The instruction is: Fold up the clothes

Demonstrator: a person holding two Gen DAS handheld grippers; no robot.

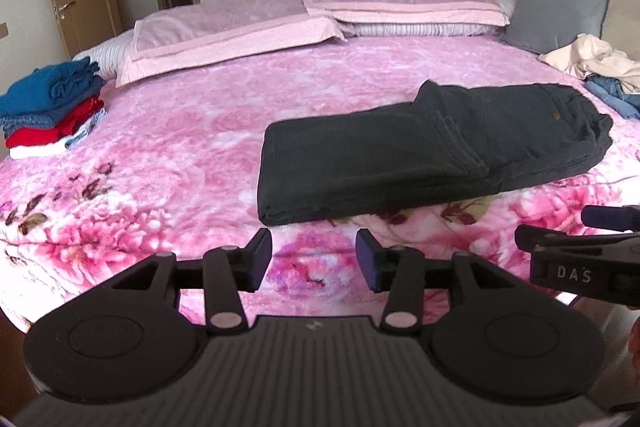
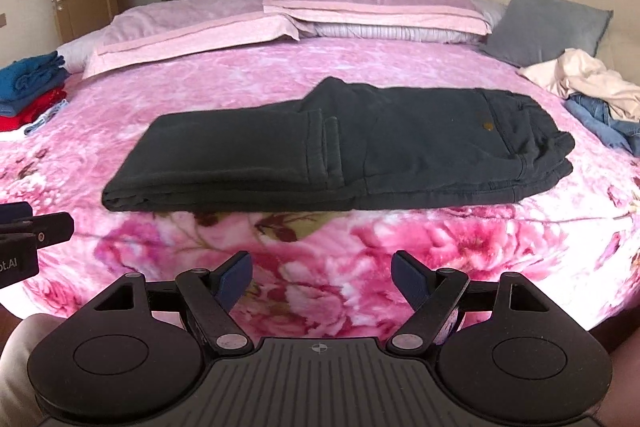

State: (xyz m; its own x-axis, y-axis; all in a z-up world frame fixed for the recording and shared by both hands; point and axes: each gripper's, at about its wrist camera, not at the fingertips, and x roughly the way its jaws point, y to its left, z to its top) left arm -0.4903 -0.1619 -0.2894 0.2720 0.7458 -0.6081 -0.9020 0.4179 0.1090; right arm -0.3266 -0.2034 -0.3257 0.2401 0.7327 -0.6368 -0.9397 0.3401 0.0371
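Both grippers hang at the near edge of the bed, each with its jaws spread and nothing between them: the left gripper points at the folded end of the dark trousers, the right gripper faces the same garment square on. The trousers lie on the pink floral blanket, already folded lengthwise and doubled so the leg hems rest on the seat, waistband to the right.

The risk from here looks to be in the next fold. The stack is several layers thick, and a pinch that takes only the top layer would likely peel the legs back and undo the fold. The plush blanket could also be caught in the jaws along with the cloth. Seams and rivets near the waistband make that end stiffer and, probably, liable to spring open.

Farther out, a finished pile of folded clothes sits by the left edge, well apart from the trousers. An unfolded heap of cream and blue garments waits at the right; how many pieces it holds cannot be told. Pillows line the head of the bed. Nothing lies between the grippers and the trousers.
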